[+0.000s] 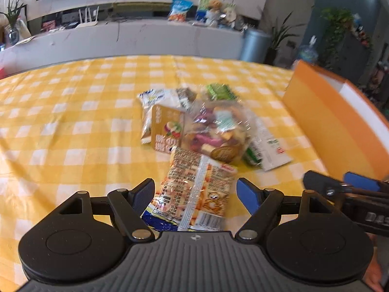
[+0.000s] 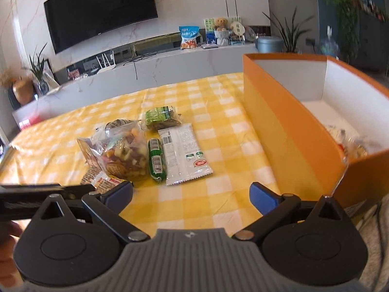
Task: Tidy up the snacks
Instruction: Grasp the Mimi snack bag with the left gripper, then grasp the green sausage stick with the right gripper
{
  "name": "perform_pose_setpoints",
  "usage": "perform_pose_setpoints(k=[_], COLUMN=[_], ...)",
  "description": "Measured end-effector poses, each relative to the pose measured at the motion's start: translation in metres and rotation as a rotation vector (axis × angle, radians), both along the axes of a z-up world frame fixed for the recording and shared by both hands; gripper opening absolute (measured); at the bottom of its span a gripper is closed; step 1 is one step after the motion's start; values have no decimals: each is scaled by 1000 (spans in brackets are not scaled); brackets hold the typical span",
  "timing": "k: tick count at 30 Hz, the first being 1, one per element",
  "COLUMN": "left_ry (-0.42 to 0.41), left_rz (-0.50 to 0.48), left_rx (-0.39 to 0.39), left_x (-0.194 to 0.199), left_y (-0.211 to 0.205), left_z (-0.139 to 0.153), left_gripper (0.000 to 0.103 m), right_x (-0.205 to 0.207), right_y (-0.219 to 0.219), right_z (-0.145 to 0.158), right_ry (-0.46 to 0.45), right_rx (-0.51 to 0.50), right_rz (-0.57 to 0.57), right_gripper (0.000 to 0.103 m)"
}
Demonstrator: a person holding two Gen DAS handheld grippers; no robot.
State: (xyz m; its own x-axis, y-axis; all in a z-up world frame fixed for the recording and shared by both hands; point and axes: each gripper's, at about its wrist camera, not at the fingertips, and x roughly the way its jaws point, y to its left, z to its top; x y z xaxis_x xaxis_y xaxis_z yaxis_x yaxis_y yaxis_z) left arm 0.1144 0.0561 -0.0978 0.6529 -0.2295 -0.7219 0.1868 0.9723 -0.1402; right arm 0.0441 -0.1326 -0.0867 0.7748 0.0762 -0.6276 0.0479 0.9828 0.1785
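Left gripper (image 1: pixel 195 192): jaws spread wide, straddling the near end of an orange printed snack packet (image 1: pixel 194 194), nothing gripped yet. That packet is the nearest of the pile, which lies toward the middle of the yellow checked tablecloth (image 1: pixel 73 121).

Behind the packet: a tan carton (image 1: pixel 165 131), a clear bag of mixed snacks (image 1: pixel 216 131) resting partly on its neighbours, a green wrapped roll (image 2: pixel 156 160), a white flat sachet (image 2: pixel 184 153) and a green packet (image 2: pixel 161 116) furthest back.

Right gripper (image 2: pixel 190 197): wide open, empty, hovering over bare cloth between pile and box.

Orange box (image 2: pixel 279 121): at the table's right edge, open-topped, some wrapped items already inside.

Judgement: close on the packet's near end well past its sealed edge, then lift clear before swinging right, so the clear bag is not dragged.
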Motion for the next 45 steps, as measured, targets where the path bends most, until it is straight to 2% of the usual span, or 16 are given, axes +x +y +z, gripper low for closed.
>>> perform_pose_setpoints(k=[3, 11, 14, 16, 20, 23, 29, 33, 34, 36, 37, 40, 45], left_ry=[15, 52, 33, 19, -2, -5, -29, -41, -45, -49, -49, -43, -32], left_rz=[-15, 61, 72, 76, 76, 83, 141, 186, 192, 186, 186, 207, 247], left_rx=[16, 106, 114, 120, 137, 114, 65, 57, 55, 61, 58, 15, -44], left_x=[4, 12, 10, 7, 2, 1, -2, -2, -3, -3, -3, -2, -1], left_y=[-8, -18, -17, -18, -20, -15, -11, -13, -13, -13, -12, -6, 1], left_z=[-7, -20, -19, -19, -19, -18, -17, -18, -18, -18, -18, -17, -16], left_gripper=[91, 92, 92, 90, 78, 73, 73, 72, 72, 72, 72, 72, 72], right_x=[2, -4, -4, -4, 0, 2, 6, 14, 15, 15, 14, 15, 32], right_y=[1, -4, -8, -9, -10, -11, -7, 4, 8, 13, 14, 15, 29], right_z=[-2, 0, 1, 0, -4, -5, -5, -3, -2, 0, 1, 3, -4], right_ry=[6, -7, -2, 4, 36, 39, 49, 68, 64, 37, 23, 2, 21], right_rx=[-1, 42, 74, 89, 99, 100, 70, -23, -51, -88, -89, -68, -102], right_rz=[11, 37, 33, 32, 29, 23, 20, 60, 74, 103, 123, 153, 176], right_gripper=[100, 100, 100, 100, 100, 100, 100, 99, 98, 89, 81, 78, 63])
